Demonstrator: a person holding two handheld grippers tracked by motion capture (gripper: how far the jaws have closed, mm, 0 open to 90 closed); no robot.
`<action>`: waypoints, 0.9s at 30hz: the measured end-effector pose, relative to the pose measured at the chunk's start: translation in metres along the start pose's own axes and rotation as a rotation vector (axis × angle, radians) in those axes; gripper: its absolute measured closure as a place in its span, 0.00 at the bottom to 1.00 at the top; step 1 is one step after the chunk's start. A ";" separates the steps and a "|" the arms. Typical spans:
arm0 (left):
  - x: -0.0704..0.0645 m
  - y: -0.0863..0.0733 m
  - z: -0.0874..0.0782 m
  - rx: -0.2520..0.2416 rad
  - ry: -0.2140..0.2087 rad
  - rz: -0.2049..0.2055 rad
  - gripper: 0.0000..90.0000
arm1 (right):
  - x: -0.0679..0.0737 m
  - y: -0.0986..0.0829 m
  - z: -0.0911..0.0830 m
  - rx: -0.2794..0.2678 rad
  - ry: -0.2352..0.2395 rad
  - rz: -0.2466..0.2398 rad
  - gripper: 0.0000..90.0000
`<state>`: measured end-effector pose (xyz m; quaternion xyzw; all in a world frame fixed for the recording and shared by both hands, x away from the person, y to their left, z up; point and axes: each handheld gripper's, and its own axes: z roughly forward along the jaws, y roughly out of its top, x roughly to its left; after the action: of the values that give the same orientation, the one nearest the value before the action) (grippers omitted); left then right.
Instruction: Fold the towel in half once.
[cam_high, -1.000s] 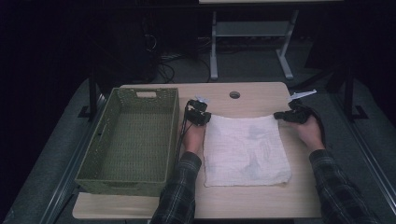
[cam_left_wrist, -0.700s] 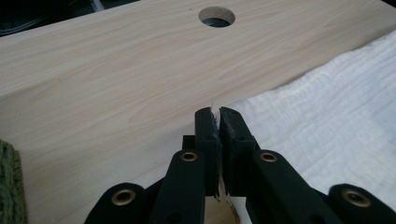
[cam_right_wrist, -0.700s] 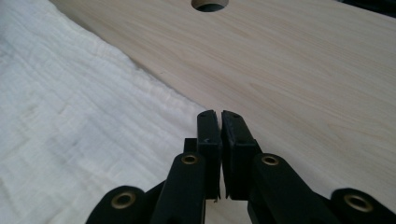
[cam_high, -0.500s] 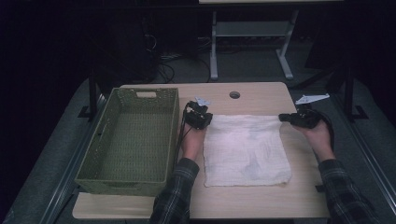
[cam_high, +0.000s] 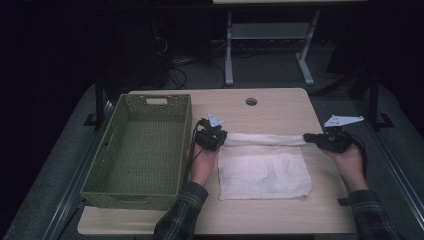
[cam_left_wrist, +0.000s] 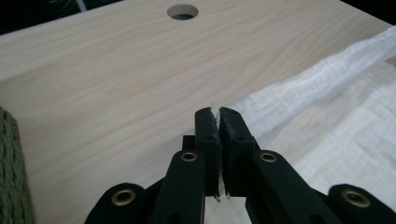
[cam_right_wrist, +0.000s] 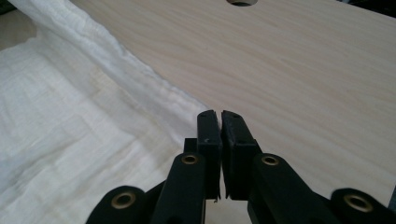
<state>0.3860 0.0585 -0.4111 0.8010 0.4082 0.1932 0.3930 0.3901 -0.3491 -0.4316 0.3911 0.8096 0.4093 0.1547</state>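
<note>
Now mid-fold, a person works a white cloth on a pale wooden worktop, a tool in each hand. The left tool is clamped on the cloth's far left corner, its jaws pressed together with a sliver of fabric between them, as the left gripper view shows. The right tool grips the far right corner the same way, jaws drawn together on the cloth's edge. Between the two corners the far edge is pulled into a taut raised ridge, while the rest of the cloth lies flat on the worktop toward the person. Holding both corners at once keeps the edge straight, which would let the far half be carried evenly over the near half. Just left of the cloth sits a green woven basket, with nothing inside it, close enough to take the cloth when folded. Beyond the cloth, a round cable hole marks the worktop's far side.
</note>
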 end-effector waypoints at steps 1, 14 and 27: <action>-0.002 -0.002 -0.002 0.001 -0.007 0.003 0.96 | 0.002 -0.003 -0.002 0.003 0.001 -0.002 0.96; -0.017 -0.029 -0.025 -0.037 -0.092 0.007 0.96 | 0.022 -0.026 -0.025 0.004 0.027 0.004 0.96; -0.036 -0.045 -0.048 -0.024 -0.121 0.031 0.96 | 0.038 -0.046 -0.044 -0.003 0.037 0.002 0.96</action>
<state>0.3117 0.0679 -0.4166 0.8126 0.3689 0.1557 0.4235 0.3171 -0.3603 -0.4382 0.3841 0.8113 0.4178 0.1401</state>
